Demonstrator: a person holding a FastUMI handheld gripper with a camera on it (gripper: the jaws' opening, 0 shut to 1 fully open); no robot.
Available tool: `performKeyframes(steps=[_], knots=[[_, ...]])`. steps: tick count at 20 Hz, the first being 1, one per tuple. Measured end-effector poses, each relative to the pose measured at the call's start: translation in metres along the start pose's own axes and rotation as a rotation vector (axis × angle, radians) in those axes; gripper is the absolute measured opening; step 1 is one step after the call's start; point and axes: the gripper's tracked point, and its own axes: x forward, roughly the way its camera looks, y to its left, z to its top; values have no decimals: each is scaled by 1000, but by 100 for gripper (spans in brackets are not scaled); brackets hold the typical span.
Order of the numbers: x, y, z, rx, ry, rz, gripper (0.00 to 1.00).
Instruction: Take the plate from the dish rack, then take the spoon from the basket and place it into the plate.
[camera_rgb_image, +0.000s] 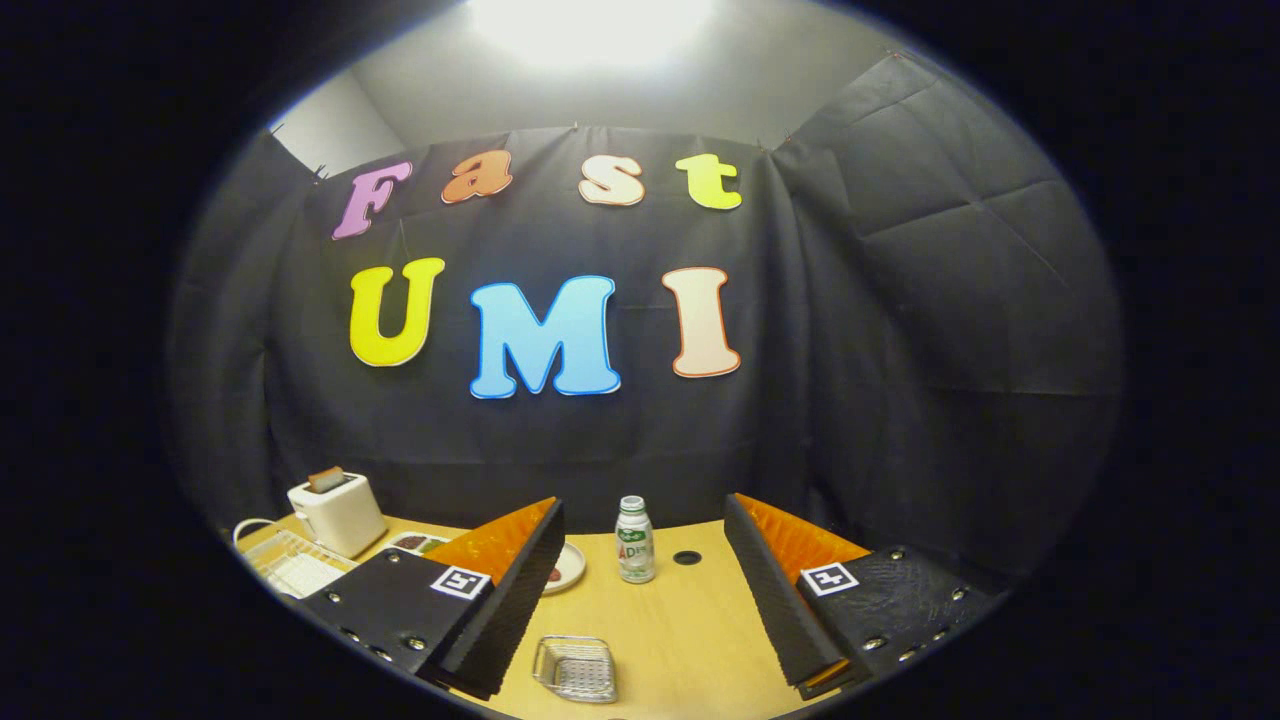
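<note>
Black cloth walled the booth behind a pale wooden table (690, 620) as you held the gripper (640, 590) above it, fingers spread wide and pinching nothing. Between the fingers, nearest you, sat a small wire basket (577, 668); whether the spoon lay in it could not be told. Beyond it stood a small bottle (634, 540) beside a round hole in the tabletop, and a plate (566, 567) peeked out from behind the left finger. A white toaster (337, 514) and a keyboard (292, 567) were off to the left.
</note>
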Motion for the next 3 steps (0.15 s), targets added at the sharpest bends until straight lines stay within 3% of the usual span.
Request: performKeyframes(steps=[3], knots=[[11, -26, -36, -41, -35, -22, 98]])
